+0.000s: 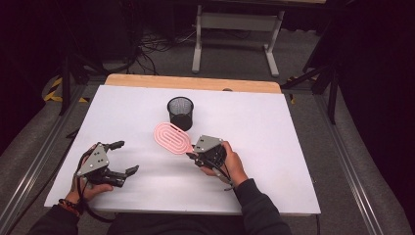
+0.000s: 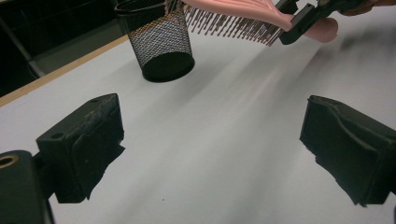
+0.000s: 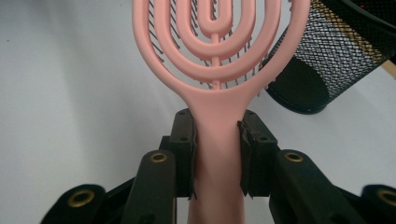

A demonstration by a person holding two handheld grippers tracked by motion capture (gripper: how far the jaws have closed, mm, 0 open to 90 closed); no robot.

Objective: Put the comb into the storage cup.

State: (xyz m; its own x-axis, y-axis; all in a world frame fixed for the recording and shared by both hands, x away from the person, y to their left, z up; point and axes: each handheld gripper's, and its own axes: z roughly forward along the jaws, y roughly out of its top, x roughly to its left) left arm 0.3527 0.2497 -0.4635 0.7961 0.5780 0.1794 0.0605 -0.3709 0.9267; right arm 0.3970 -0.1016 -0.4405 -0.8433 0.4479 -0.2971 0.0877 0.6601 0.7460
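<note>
1. Right tongs [image 1: 195, 155] — centre of the high view, jaws pinching the handle of the pink hairbrush [image 1: 172, 138]; in the right gripper view the pads press on both sides of the handle just below the head.
2. Left tongs [image 1: 123, 157] — lower left of the high view, jaws spread, nothing between them, resting low over the white table [image 1: 274, 147].
3. Hairbrush — held off the table, bristles down, head just beside the cup.
4. Black mesh cup [image 1: 180, 112] — upper centre, upright; nothing seen inside, though its bottom is dark.
5. Risks, as judged — the grip sits near the head, so the long handle could pivot or slip; the wide head could strike the rim and tip the light cup.
</note>
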